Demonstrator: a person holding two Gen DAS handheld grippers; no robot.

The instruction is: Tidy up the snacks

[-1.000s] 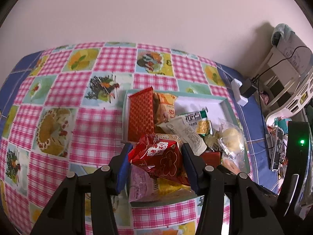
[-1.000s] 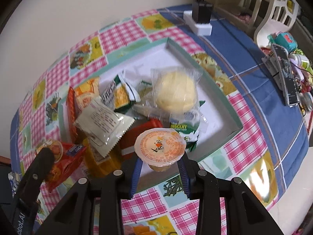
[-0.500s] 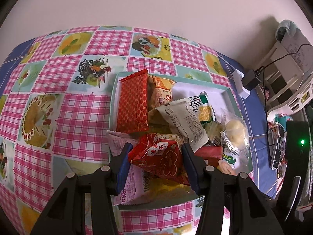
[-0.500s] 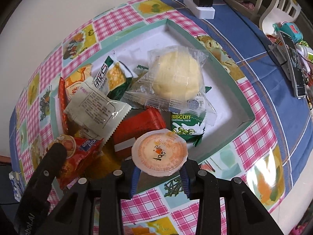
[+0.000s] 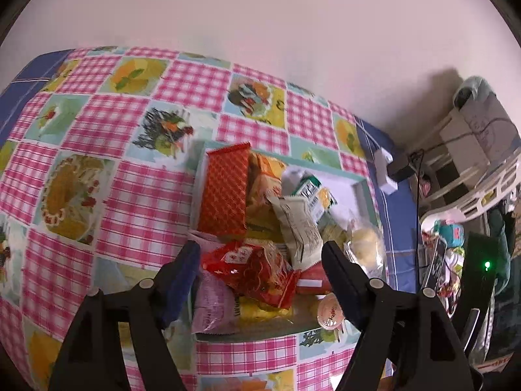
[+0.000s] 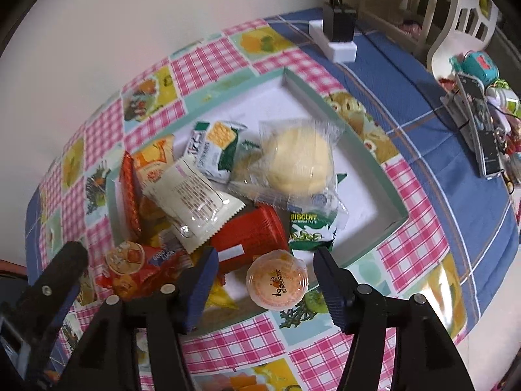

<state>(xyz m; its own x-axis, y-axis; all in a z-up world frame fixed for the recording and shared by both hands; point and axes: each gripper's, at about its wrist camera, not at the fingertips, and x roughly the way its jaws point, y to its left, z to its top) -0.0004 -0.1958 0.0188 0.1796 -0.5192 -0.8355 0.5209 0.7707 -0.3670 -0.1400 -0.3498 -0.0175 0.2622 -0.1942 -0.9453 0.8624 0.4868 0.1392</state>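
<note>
Both tools pitched steeply down | left tool [image 5: 260, 254]: just spread, red packet [image 5: 257, 273] freed | right tool [image 6: 265, 262]: just spread, jelly cup [image 6: 276, 278] freed

The right gripper [image 6: 265, 280] has just been opening its jaws, and the orange jelly cup [image 6: 276, 280] now lies free between them, touching neither pad, at the near edge of the teal box [image 6: 371, 163] among a red packet [image 6: 250, 231] and a green biscuit packet [image 6: 311, 231].

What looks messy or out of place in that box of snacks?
The snacks lie heaped crookedly in the box. The jelly cup sits tilted at the near edge, and the tall red packet leans against the far left wall. Nothing looks spilled or torn.
</note>
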